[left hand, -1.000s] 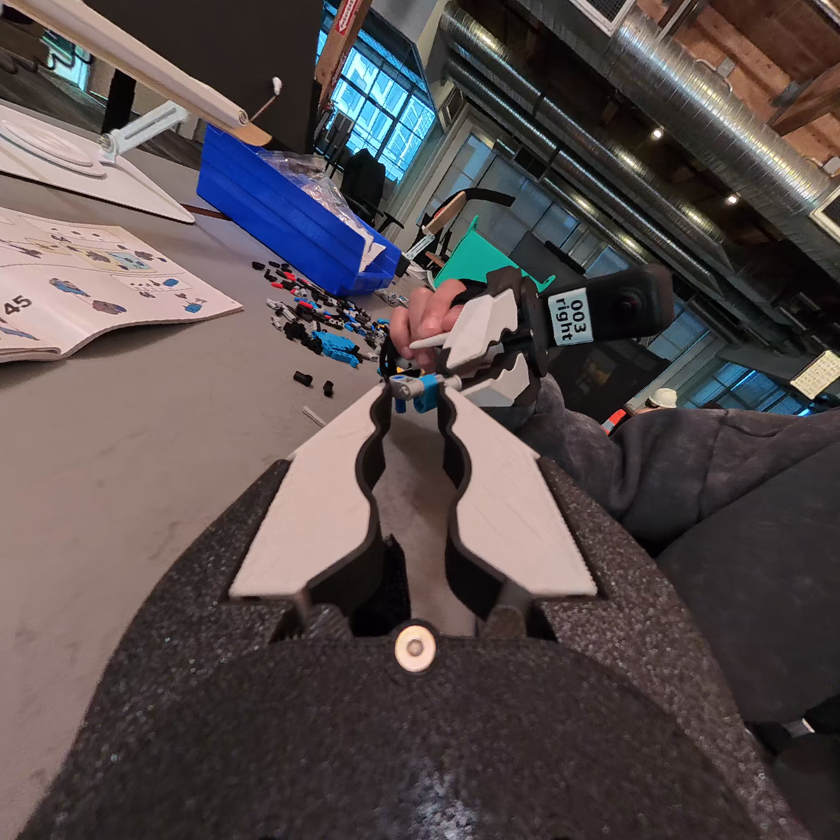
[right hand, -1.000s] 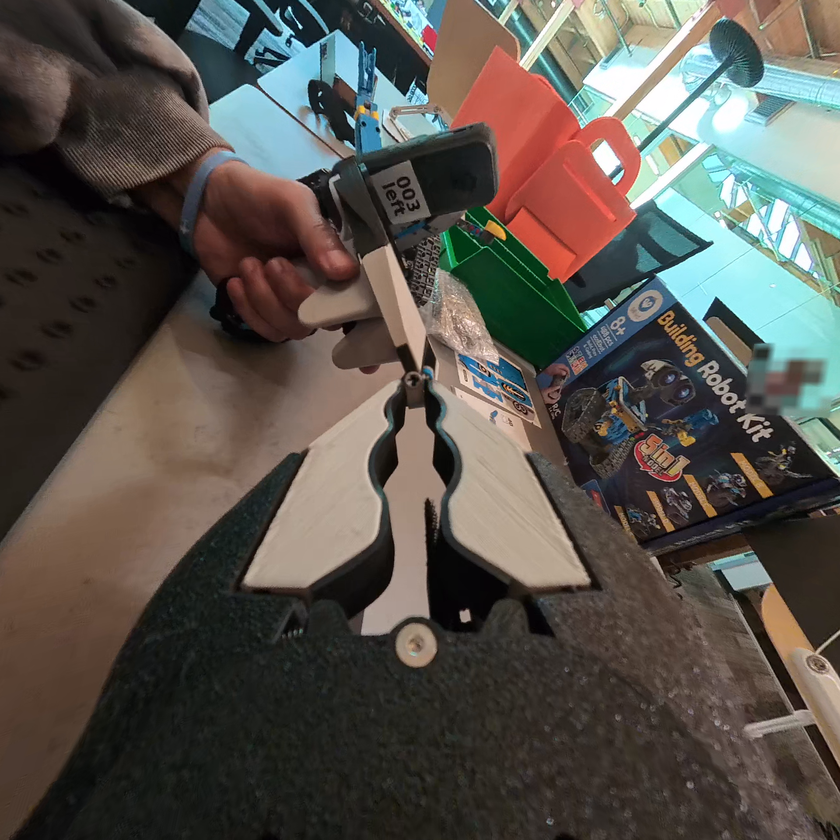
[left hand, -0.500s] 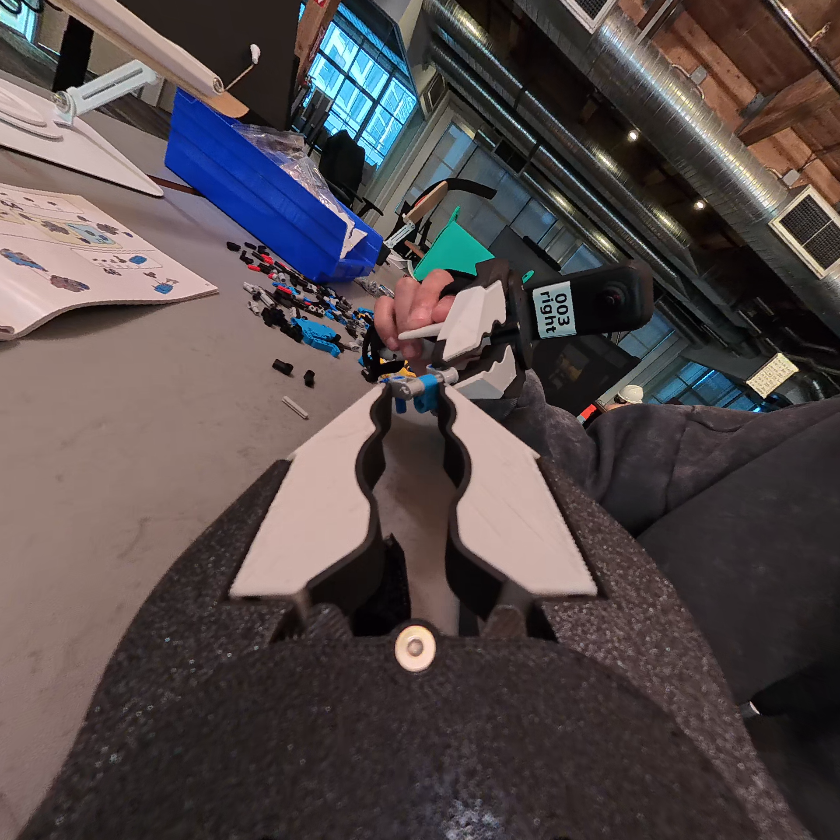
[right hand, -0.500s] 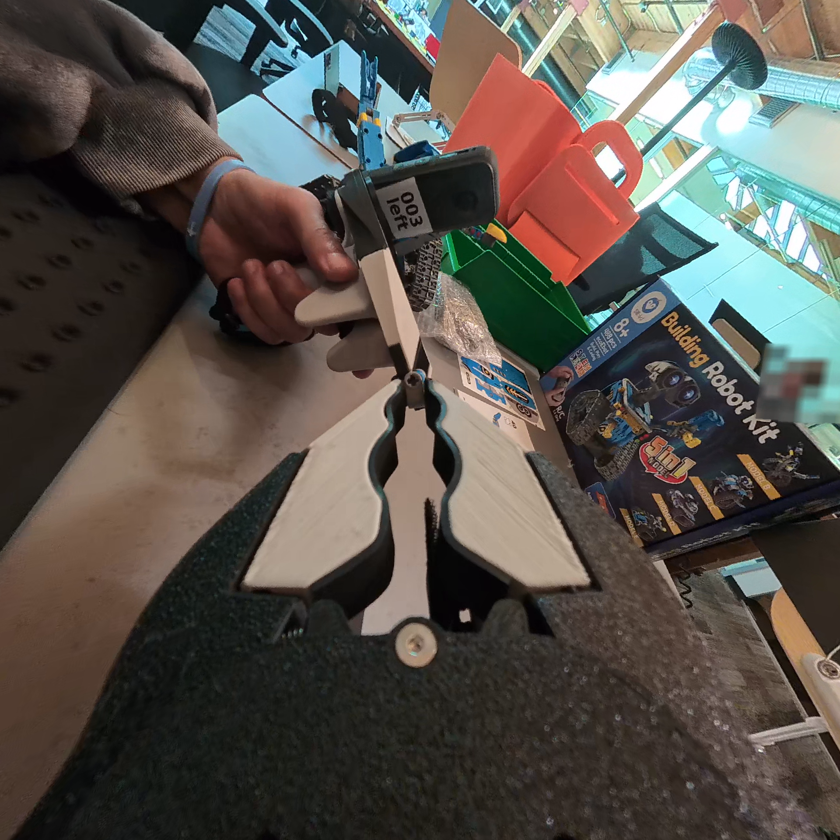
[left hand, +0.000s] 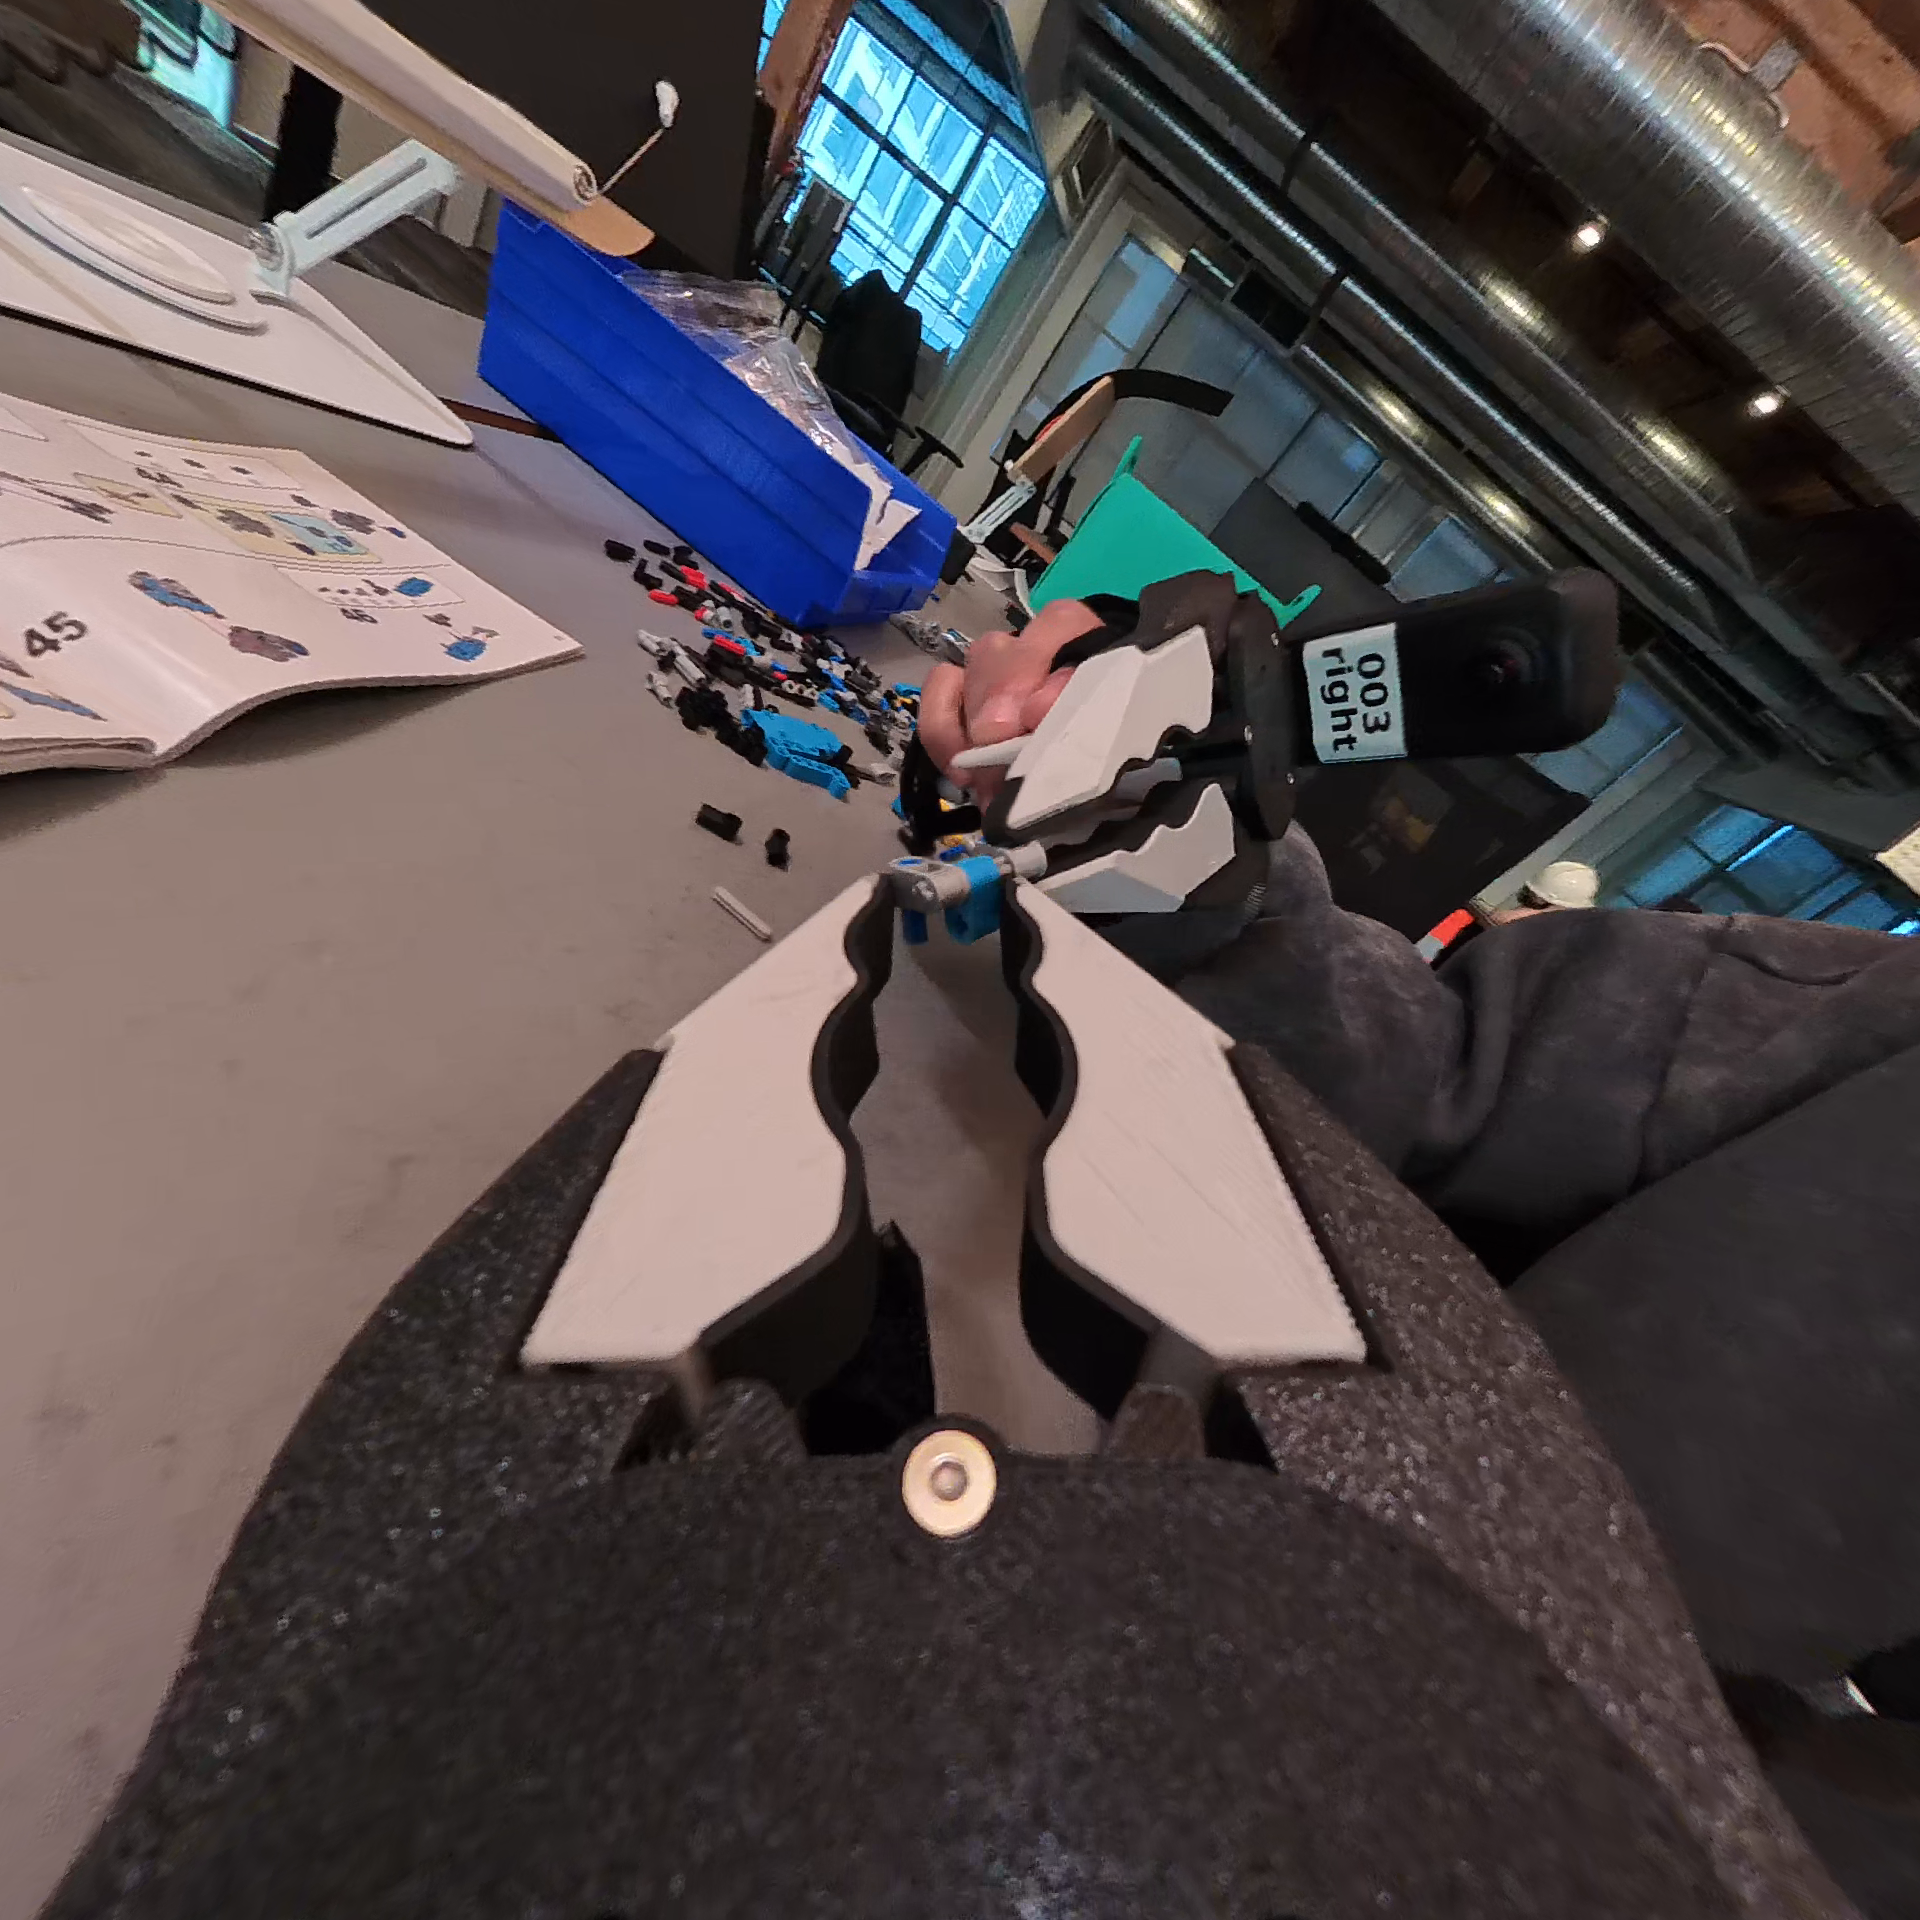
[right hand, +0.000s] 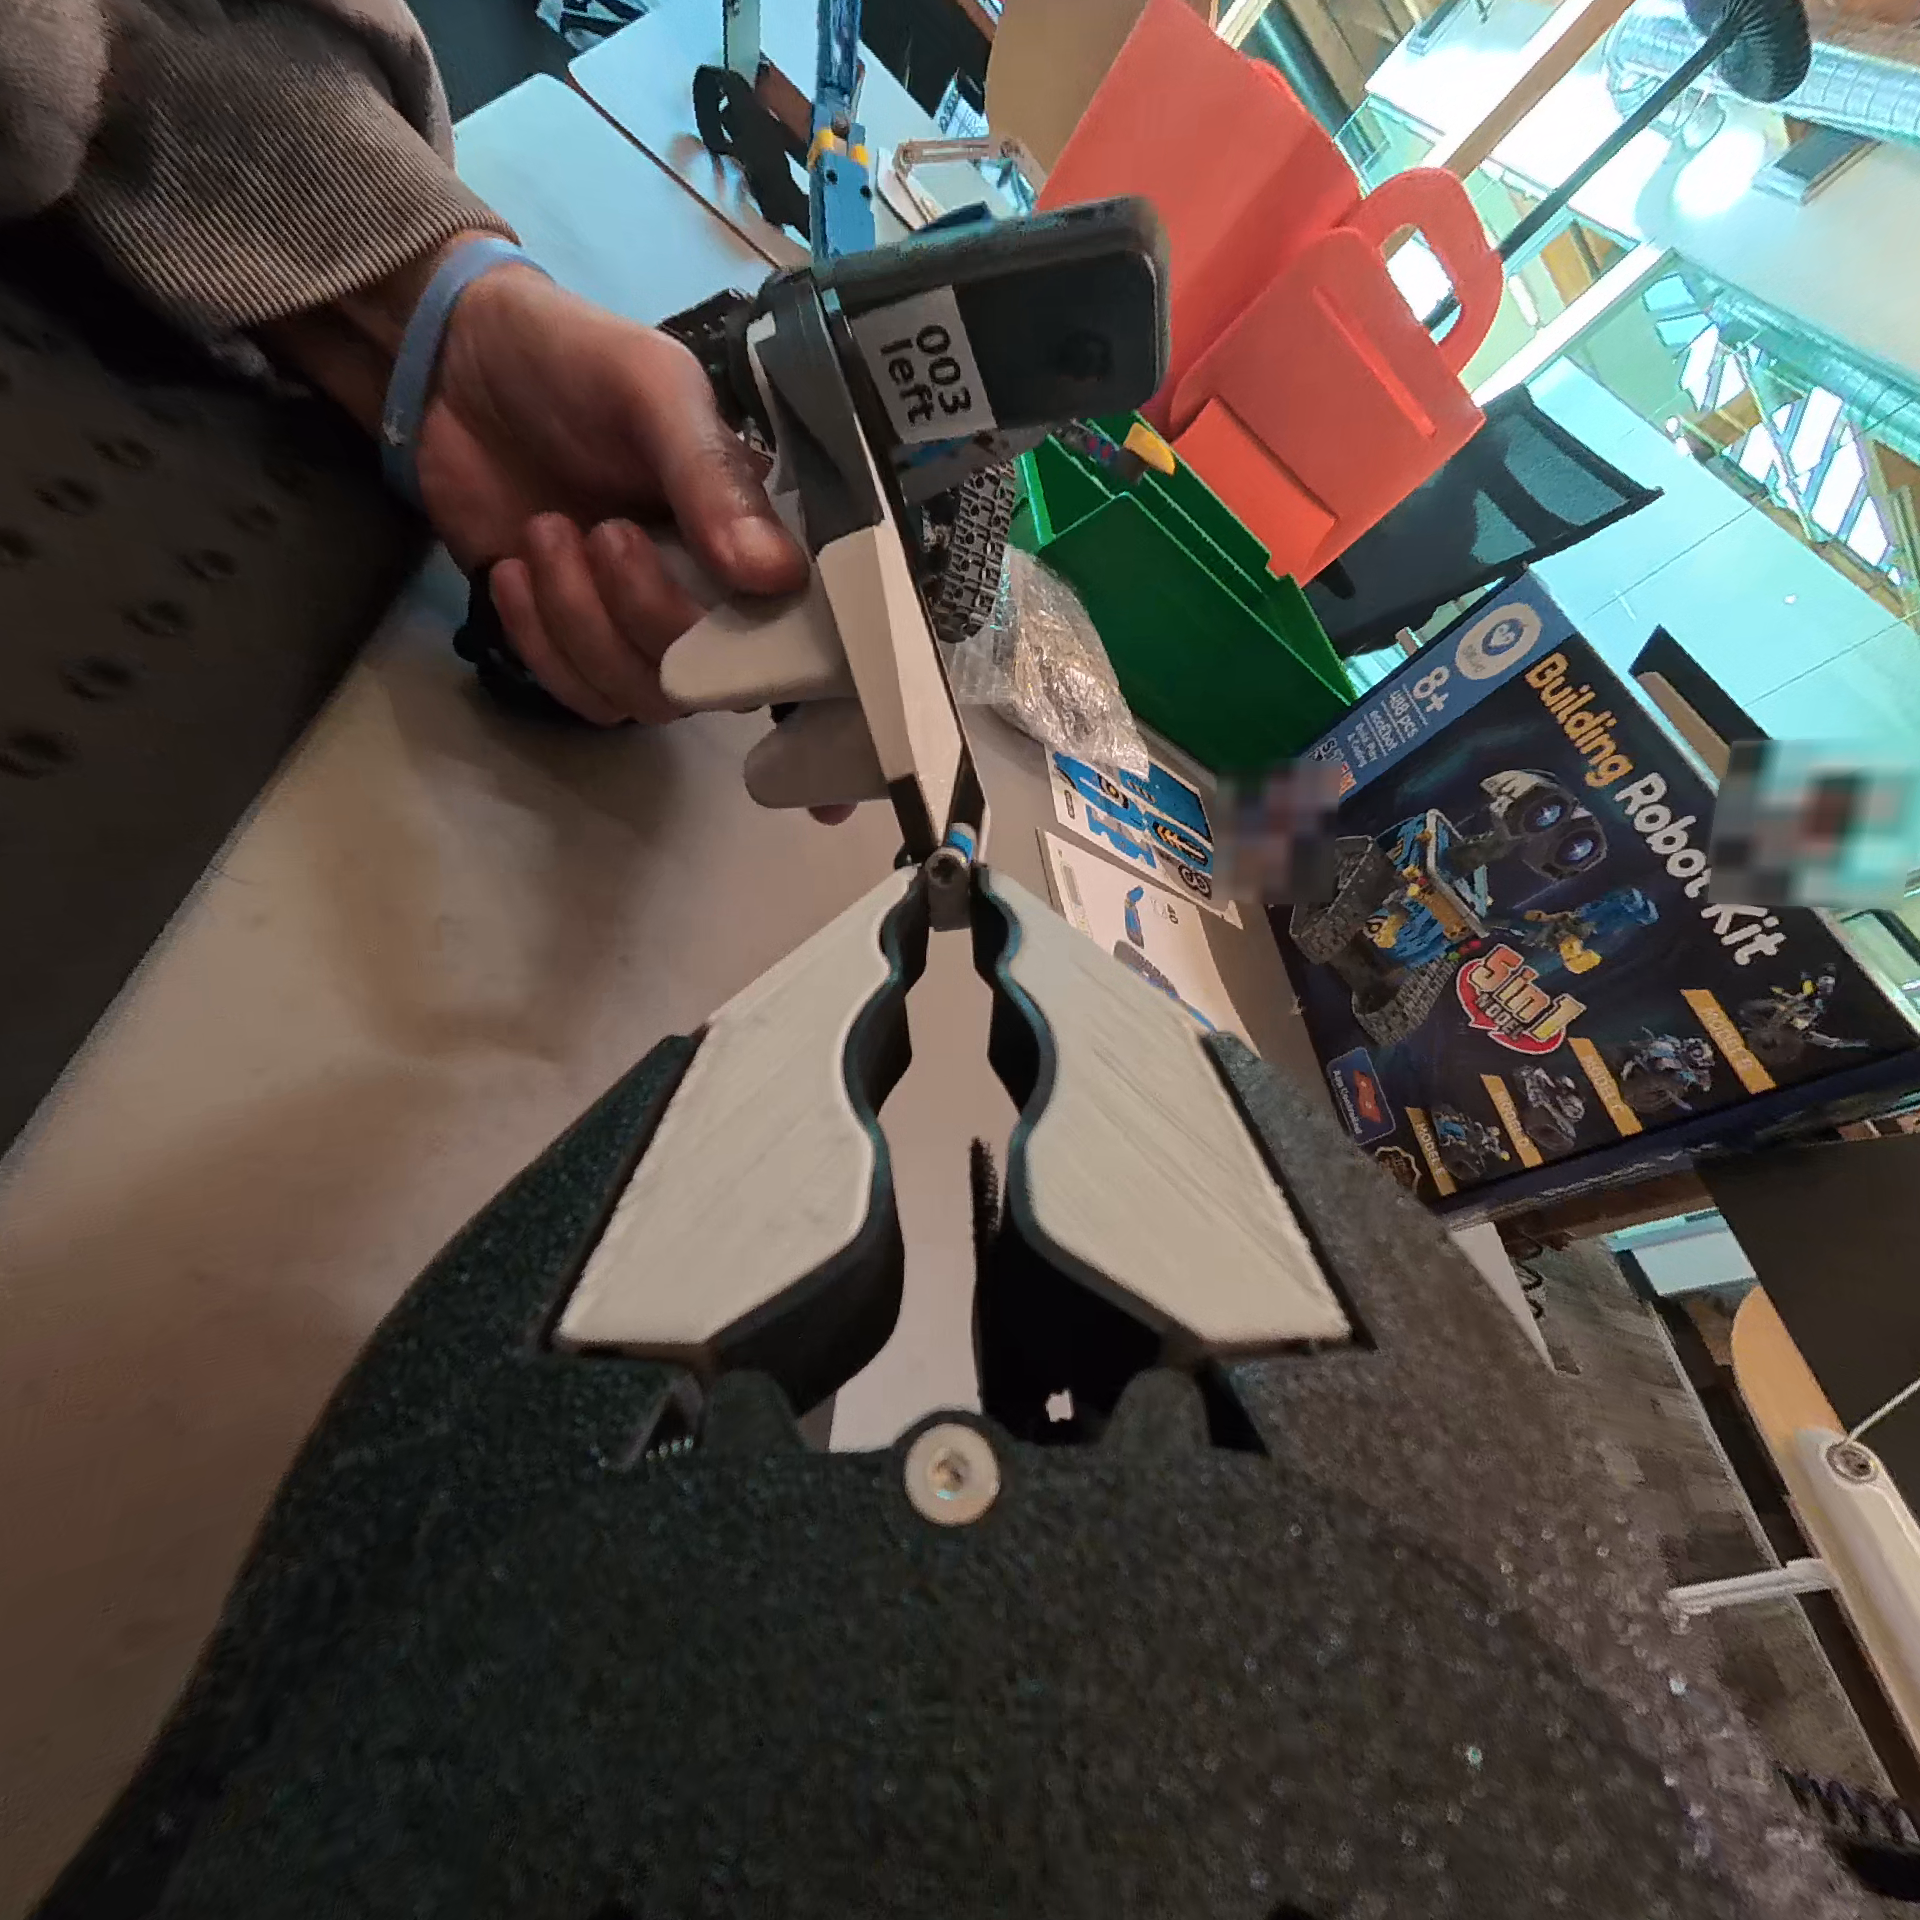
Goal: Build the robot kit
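The left gripper (left hand: 948, 902) has its fingers drawn close on a small blue-and-grey brick assembly (left hand: 951, 896), pinched at the tips above the grey table (left hand: 312, 1039); the right gripper (right hand: 945, 891) meets it head-on, its fingers nearly closed on the grey pin end of the same piece (right hand: 948, 873); each is held in a person's hand (right hand: 582, 499). Loose black, blue and red parts (left hand: 769, 696) lie scattered toward the table's far edge, just before a blue bin (left hand: 686, 436); an open instruction booklet (left hand: 208, 582) lies at the left edge. In the right wrist view a kit box (right hand: 1558, 935), a green bin (right hand: 1164, 582) and orange holders (right hand: 1299, 312) stand along the far side.
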Tool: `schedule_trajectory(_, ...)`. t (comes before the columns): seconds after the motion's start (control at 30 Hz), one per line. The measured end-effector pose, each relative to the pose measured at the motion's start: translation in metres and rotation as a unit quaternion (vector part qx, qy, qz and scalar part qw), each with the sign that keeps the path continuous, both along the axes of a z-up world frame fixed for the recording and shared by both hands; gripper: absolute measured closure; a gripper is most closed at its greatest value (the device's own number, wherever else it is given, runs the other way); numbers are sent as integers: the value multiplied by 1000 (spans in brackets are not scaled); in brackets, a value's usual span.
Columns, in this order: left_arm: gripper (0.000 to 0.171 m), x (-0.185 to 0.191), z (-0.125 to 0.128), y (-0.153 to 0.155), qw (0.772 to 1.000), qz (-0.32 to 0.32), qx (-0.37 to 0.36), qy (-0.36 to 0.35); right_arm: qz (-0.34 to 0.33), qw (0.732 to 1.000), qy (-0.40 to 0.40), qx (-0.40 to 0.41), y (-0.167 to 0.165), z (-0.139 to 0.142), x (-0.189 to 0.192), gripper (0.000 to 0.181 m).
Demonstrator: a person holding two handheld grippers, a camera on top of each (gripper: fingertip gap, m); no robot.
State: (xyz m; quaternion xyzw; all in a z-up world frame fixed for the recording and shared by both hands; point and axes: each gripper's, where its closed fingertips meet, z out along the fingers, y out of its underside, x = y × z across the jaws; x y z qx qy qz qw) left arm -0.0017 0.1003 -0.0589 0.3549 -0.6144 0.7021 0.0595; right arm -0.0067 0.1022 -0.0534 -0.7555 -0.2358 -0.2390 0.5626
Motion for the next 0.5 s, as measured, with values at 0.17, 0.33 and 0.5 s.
schedule_trajectory(0.17,129,-4,1,-4,1000,-17,0,-4,-13,1000,-6,-11,0,-4,6,174)
schedule_trajectory(0.33,121,-6,-3,-9,1000,-26,11,2,-6,1000,-18,-17,5,-8,-1,174)
schedule_trajectory(0.5,135,2,-7,-3,999,8,37,-9,-25,998,-46,-34,10,-13,-2,174)
